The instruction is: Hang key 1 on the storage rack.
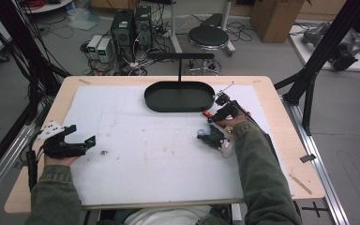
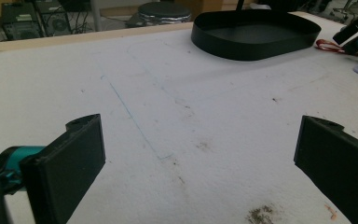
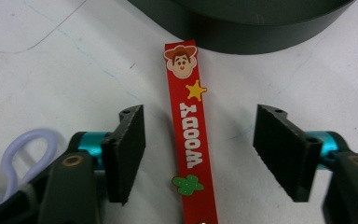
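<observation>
Directly between the jaws of the right claw (image 3: 199,154) a red strap (image 3: 190,135) is seen, lying flat on the white mat (image 3: 51,60) that covers the worktop (image 1: 281,117). The strap is printed with a cowboy face, a yellow star, the word WOODY and a green shape, and it is set lengthwise along the claw's own line, a little nearer the pad at the left of the right gripper view. Neither pad is pressed on it; white mat is visible on both sides, so the right claw is released, about half spread, with nothing grasped. The far end of the strap is laid just before the wall of the black tray (image 3: 261,32), close to it; whether they touch cannot be told. In the high view the right claw (image 1: 218,112) is held low at the tray's (image 1: 179,97) right end, with the strap (image 1: 207,114) shown as a small red patch beneath it.

A pale lilac loop (image 3: 30,154) is lying just beside the claw's body in the right gripper view. Near the right sleeve a small clump of dark and white trinkets (image 1: 214,138) is placed on the mat. From the tray's back rim a black T-shaped stand (image 1: 180,63) is raised.

The left claw (image 1: 79,136) is kept well apart, at the mat's left edge, released and wide, with bare stained mat (image 2: 191,140) between its jaws.
</observation>
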The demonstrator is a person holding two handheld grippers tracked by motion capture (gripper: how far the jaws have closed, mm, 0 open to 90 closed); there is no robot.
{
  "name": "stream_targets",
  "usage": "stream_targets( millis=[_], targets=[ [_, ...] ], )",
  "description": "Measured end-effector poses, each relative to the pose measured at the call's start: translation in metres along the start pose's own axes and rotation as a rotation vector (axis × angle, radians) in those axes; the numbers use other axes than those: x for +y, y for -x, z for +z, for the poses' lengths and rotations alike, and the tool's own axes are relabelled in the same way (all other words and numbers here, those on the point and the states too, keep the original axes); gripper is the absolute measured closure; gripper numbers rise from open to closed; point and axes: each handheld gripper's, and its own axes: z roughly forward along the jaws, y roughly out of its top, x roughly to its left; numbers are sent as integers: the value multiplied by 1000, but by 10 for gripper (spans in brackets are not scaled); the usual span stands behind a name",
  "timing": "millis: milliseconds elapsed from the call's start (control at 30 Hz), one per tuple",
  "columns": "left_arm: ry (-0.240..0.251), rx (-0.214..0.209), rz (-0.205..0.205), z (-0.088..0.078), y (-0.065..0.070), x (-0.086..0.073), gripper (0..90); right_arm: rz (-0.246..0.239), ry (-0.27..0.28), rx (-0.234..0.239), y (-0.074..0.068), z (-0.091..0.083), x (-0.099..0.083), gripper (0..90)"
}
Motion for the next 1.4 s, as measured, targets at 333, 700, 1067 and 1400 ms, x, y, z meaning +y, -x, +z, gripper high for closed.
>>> stream_targets(
  millis=[333, 700, 1067, 1400],
  targets=[
    [-4, 0, 2, 0, -1, 0, 23, -5, -4, -6, 1, 1, 0, 536],
    [-3, 0, 3, 0, 0, 0, 23, -58, -12, -21, -6, 0, 1, 744],
    [-2, 4, -2, 0, -1, -1, 23, -48, 16, 2, -4, -15, 0, 749],
    [3, 4, -3, 1, -1, -1, 23, -26, 172, 10, 2, -57, 1, 748]
  ],
)
